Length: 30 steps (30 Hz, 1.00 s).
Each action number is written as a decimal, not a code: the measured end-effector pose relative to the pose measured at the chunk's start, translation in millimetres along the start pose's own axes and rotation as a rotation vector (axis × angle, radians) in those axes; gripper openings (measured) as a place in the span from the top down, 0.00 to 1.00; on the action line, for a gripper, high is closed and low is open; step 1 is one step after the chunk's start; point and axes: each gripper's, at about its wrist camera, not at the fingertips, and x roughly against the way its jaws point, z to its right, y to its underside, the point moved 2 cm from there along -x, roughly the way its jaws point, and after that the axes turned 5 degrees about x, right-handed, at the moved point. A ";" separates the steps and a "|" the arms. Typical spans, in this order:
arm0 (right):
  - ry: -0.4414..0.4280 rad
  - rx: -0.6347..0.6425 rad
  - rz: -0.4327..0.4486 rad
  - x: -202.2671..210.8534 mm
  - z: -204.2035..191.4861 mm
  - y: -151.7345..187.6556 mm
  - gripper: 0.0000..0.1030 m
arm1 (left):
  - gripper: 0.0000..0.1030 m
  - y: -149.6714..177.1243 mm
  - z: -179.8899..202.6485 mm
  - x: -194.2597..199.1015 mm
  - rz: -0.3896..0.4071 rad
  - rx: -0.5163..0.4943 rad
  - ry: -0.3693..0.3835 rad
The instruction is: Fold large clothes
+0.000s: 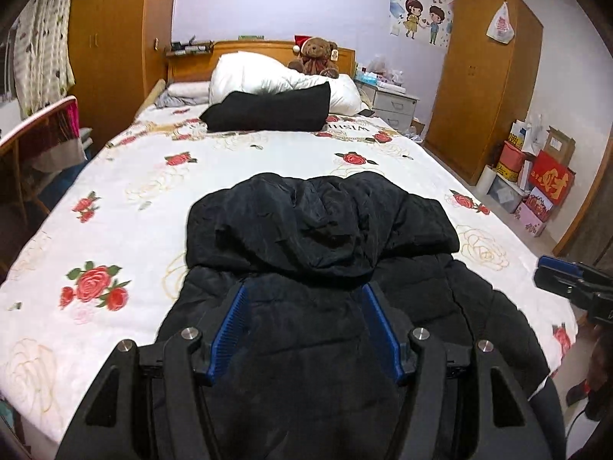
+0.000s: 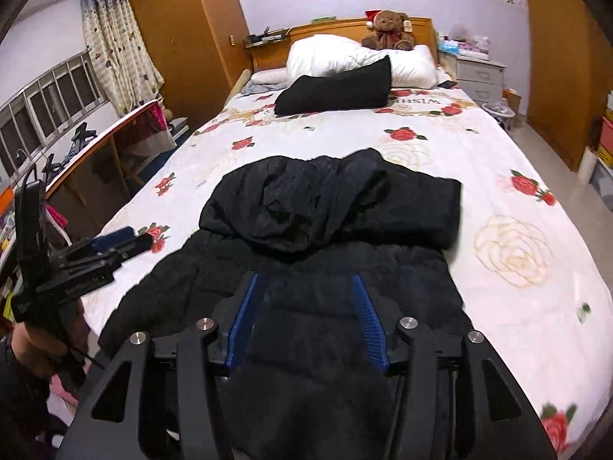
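Note:
A large black puffer jacket [image 1: 322, 253] lies on the rose-print bed sheet [image 1: 115, 199], hood toward the headboard; it also shows in the right wrist view [image 2: 329, 230]. My left gripper [image 1: 304, 291] is open and empty, hovering over the jacket's back below the hood. My right gripper [image 2: 306, 281] is open and empty, also over the jacket's back. Each gripper shows in the other's view: the right one at the right edge [image 1: 567, 280], the left one at the left edge [image 2: 111, 241]. The jacket's lower part is hidden under the grippers.
A black pillow [image 1: 268, 111], a white duvet [image 1: 268, 73] and a teddy bear [image 1: 316, 55] lie near the headboard. A wardrobe [image 1: 486, 76], a bedside drawer unit [image 1: 394, 105] and boxes [image 1: 536, 176] stand right of the bed. A desk [image 2: 95, 161] stands left.

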 end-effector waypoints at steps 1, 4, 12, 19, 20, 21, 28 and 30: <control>0.005 -0.005 0.003 6.3 1.6 7.7 0.49 | 0.38 4.5 -0.7 5.5 0.004 -0.006 -0.008; 0.018 -0.027 0.005 22.5 7.8 24.3 0.48 | 0.38 17.5 -0.4 20.9 0.011 -0.015 -0.027; 0.065 -0.125 0.011 37.9 34.6 61.1 0.48 | 0.38 55.4 -12.2 41.4 -0.012 -0.011 -0.070; 0.084 -0.181 -0.044 23.7 55.8 81.9 0.32 | 0.38 83.1 -50.7 39.0 -0.060 0.070 -0.120; 0.087 -0.188 -0.052 21.2 58.3 85.5 0.32 | 0.38 86.0 -56.3 37.6 -0.066 0.084 -0.127; 0.089 -0.201 -0.064 17.4 63.5 88.6 0.32 | 0.38 88.7 -62.7 35.3 -0.072 0.097 -0.133; 0.101 -0.263 -0.136 -4.5 89.7 108.4 0.32 | 0.38 100.6 -91.6 13.1 -0.122 0.159 -0.157; 0.093 -0.301 -0.144 -7.8 98.2 113.1 0.32 | 0.38 104.2 -97.4 6.9 -0.135 0.172 -0.167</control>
